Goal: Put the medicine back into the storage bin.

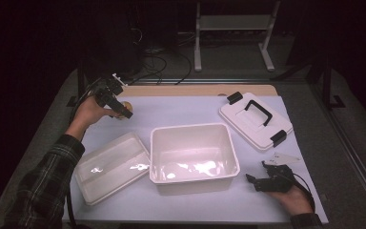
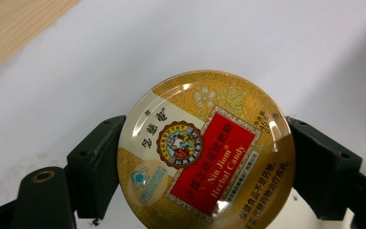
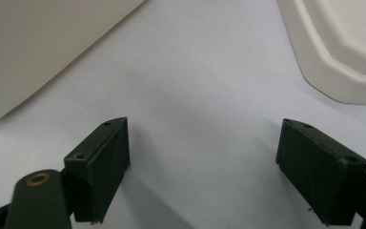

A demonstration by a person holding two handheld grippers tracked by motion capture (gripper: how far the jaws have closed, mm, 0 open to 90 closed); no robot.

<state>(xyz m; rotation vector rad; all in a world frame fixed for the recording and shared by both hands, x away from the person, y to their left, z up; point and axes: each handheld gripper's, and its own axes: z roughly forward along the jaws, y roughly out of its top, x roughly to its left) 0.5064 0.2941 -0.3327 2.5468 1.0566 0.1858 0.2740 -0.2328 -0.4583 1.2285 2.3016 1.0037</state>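
One round candy tin (image 2: 205,150) is clamped between the jaws of the left gripper (image 1: 120,109), held above the table (image 1: 181,112) at far left. Right gripper (image 1: 261,177) is rested near right w/ jaws apart, nothing betw. them, beside the white bin (image 1: 194,157).

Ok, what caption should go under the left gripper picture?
Left gripper holding a round gold candy tin between its jaws, above the white table cover.

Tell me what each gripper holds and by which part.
The left gripper clamps a round herbal candy tin by opposite sides of its rim. The right gripper is open and holds nothing.
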